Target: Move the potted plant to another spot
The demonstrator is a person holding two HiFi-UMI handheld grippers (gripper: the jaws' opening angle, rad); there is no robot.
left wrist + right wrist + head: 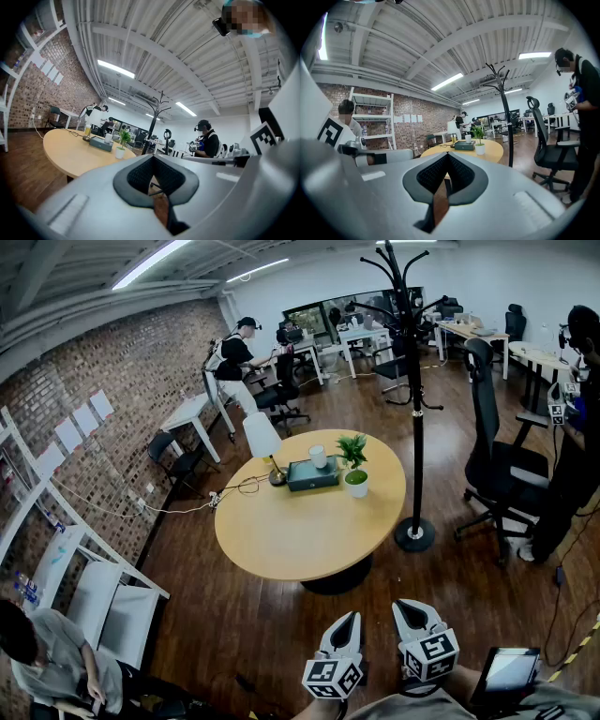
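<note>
The potted plant, green leaves in a small white pot, stands on the right side of the round wooden table, next to a dark green box and a white cup. Both grippers hang low at the near edge of the head view, well short of the table. My left gripper and right gripper are shut with nothing between their jaws. In the left gripper view the plant is far off, beyond the closed left gripper. The right gripper view shows the plant far past the closed right gripper.
A black coat stand rises just right of the table, with a black office chair and a standing person beyond it. A cable runs from the table to the brick wall. White shelving and a seated person are at the left.
</note>
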